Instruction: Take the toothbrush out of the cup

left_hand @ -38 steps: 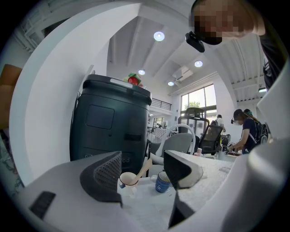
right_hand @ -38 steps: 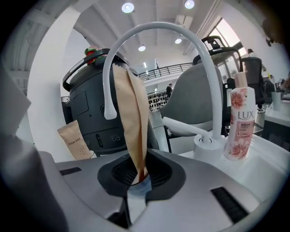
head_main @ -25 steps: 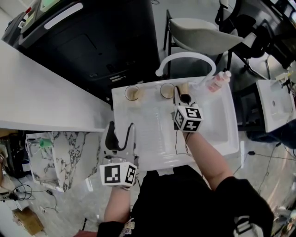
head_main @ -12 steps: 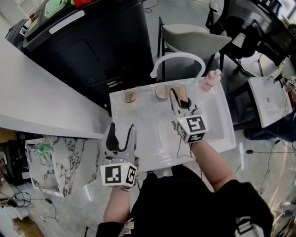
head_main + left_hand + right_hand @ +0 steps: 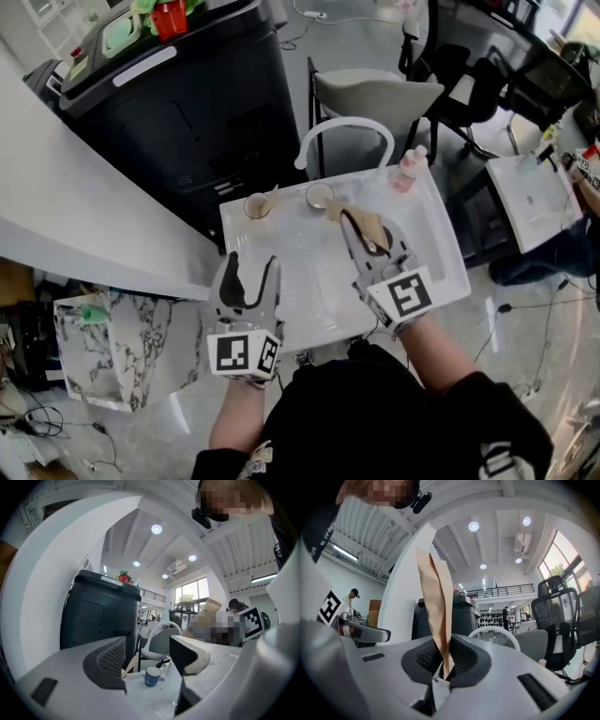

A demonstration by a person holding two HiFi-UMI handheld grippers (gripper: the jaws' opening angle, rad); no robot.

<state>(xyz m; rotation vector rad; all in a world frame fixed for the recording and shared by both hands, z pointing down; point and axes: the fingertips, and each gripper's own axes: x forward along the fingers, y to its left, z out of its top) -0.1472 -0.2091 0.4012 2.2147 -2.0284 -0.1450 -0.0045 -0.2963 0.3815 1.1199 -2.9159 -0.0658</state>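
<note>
- While my right gripper's (image 5: pixel 443 657) fingers clamp the tan toothbrush (image 5: pixel 436 597), it sticks up, out of the cup (image 5: pixel 319 195) and near it.
- My left gripper's (image 5: pixel 147 660) fingers stand apart, empty, over the white sink's (image 5: pixel 441 239) left edge.

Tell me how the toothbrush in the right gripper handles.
Probably stiff: the toothbrush stands straight above the right gripper without drooping. Likely light, being thin. Held at one end, it may pivot.

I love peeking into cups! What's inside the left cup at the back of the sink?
A tan wrapped stick leans out of the left cup, like the toothbrush the right tongs pinch. Its lower end and the cup's bottom are hidden.
</note>
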